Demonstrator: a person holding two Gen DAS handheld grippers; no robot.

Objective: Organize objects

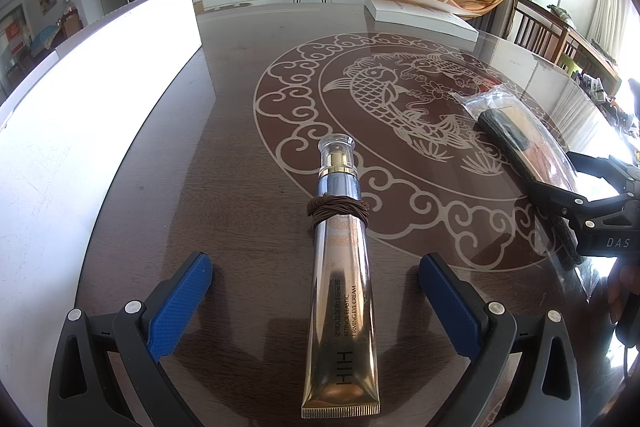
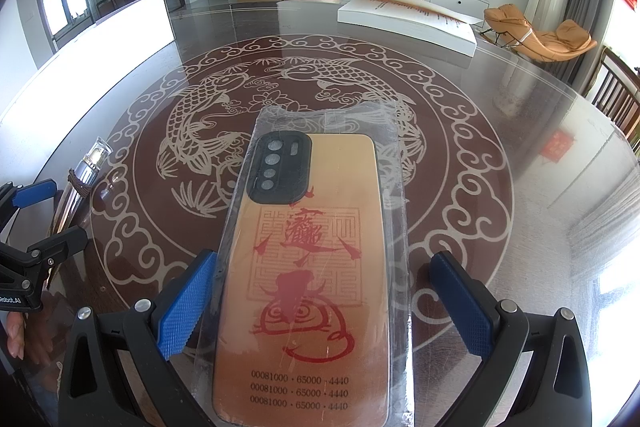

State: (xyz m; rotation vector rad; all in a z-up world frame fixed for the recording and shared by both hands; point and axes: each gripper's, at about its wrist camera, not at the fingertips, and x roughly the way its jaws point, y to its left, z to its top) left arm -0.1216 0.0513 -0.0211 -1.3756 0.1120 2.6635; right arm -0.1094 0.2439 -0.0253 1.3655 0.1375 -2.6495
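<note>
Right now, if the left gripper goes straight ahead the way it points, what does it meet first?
The eye cream tube. It already lies between the open left gripper fingers, pointing away, so the gripper would slide along it toward the brown hair tie around its neck. Height above the table is unclear.

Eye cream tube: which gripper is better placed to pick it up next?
Left. The tube lies lengthwise between the open left gripper. The right gripper is open around the bagged phone case.

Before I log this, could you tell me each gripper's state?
Left gripper: open, astride the eye cream tube.
Right gripper: open, astride the bagged phone case.
</note>
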